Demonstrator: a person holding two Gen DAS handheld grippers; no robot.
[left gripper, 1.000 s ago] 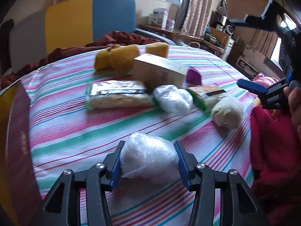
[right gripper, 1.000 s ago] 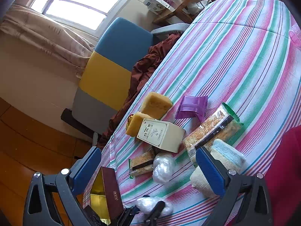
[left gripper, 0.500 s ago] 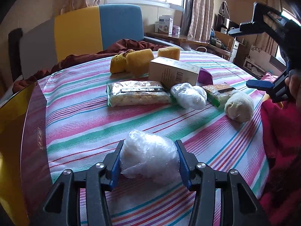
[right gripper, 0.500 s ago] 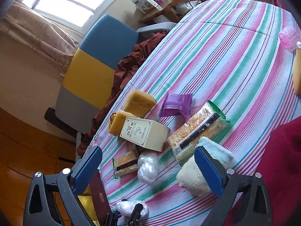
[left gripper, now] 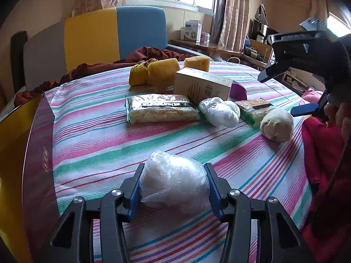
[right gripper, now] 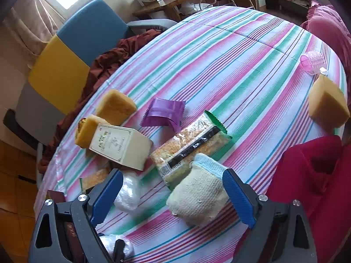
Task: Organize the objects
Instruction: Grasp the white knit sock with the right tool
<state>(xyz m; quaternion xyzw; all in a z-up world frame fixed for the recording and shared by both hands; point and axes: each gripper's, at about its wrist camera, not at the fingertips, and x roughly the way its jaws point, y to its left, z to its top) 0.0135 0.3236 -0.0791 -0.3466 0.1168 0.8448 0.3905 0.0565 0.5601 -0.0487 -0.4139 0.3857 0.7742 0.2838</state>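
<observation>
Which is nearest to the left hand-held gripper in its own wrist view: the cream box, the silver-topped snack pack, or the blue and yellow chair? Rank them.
1. Silver-topped snack pack, mid-table, ahead of the left hand-held gripper.
2. Cream box, just behind the pack, to the right.
3. Blue and yellow chair, beyond the table's far edge.

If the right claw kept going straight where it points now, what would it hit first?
Most likely the rolled cream sock, which lies between the open right claw fingers, nearer its right finger; depth is uncertain.

The sock ball [right gripper: 197,199] lies on the tablecloth [right gripper: 219,65] before the snack packet [right gripper: 190,146].
</observation>
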